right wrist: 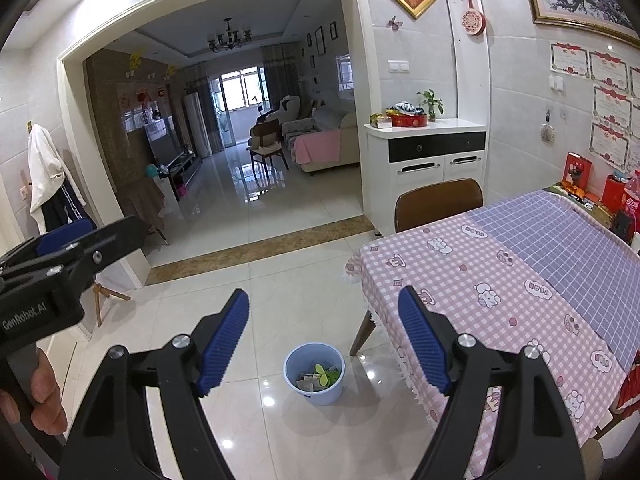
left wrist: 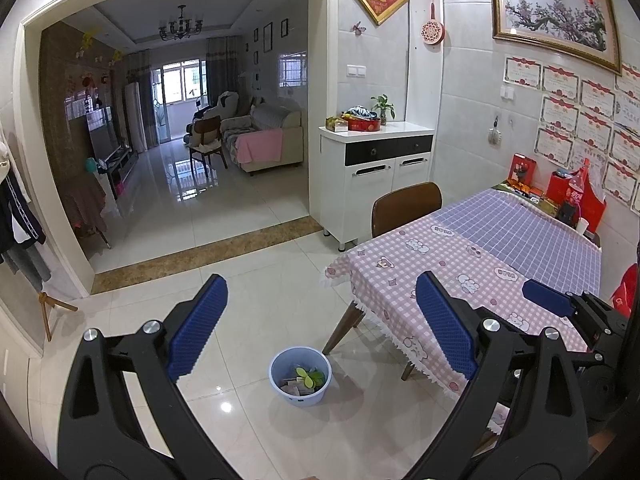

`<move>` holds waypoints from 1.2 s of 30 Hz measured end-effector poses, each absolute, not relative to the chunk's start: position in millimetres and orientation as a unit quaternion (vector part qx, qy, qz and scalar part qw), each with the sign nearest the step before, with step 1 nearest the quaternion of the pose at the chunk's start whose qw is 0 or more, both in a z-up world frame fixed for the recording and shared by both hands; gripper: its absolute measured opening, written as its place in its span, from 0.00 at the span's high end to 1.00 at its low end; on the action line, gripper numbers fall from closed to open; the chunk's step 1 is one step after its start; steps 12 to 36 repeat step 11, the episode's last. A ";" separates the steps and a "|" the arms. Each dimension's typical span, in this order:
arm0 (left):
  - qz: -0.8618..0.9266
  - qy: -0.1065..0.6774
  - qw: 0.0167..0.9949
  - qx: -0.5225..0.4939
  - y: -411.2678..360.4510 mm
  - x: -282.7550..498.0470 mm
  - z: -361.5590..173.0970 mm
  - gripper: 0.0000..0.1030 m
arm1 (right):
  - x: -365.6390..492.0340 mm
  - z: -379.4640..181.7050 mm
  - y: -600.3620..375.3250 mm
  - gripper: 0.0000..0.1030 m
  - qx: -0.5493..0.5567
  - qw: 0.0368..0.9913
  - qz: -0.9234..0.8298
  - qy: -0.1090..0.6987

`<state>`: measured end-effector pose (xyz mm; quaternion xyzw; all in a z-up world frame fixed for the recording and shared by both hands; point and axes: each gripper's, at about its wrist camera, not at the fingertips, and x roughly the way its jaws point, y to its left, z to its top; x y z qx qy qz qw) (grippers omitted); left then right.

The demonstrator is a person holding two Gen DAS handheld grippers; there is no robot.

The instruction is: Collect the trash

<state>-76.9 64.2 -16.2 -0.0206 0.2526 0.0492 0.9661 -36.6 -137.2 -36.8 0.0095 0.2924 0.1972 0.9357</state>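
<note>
A small blue bin [left wrist: 300, 376] is set on the pale tiled floor [left wrist: 240, 264], just beside the near corner of a table [left wrist: 460, 264]; scraps of paper and green peel are seen inside it; the table is covered with a pink checked cloth [left wrist: 400, 280] and a purple checked one [left wrist: 516, 228]; a brown chair [left wrist: 406, 208] is pushed up to its far side, with a white cabinet [left wrist: 376, 168] behind; the left gripper [left wrist: 320, 328] is held above the bin, jaws spread wide, nothing between them; the right gripper [right wrist: 324, 332] is likewise held wide apart and empty
</note>
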 end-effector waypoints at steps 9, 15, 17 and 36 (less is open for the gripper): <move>0.045 0.269 0.962 -0.011 81.4 -55.3 -21.9 0.09 | -22.6 -46.7 -134.8 0.26 0.023 0.936 0.174 0.306; 0.050 0.283 0.958 -0.012 83.8 -41.2 -25.8 0.09 | -8.9 -56.6 -143.2 0.24 0.038 0.931 0.165 0.324; 0.050 0.283 0.958 -0.012 83.8 -41.2 -25.8 0.09 | -8.9 -56.6 -143.2 0.24 0.038 0.931 0.165 0.324; 0.050 0.283 0.958 -0.012 83.8 -41.2 -25.8 0.09 | -8.9 -56.6 -143.2 0.24 0.038 0.931 0.165 0.324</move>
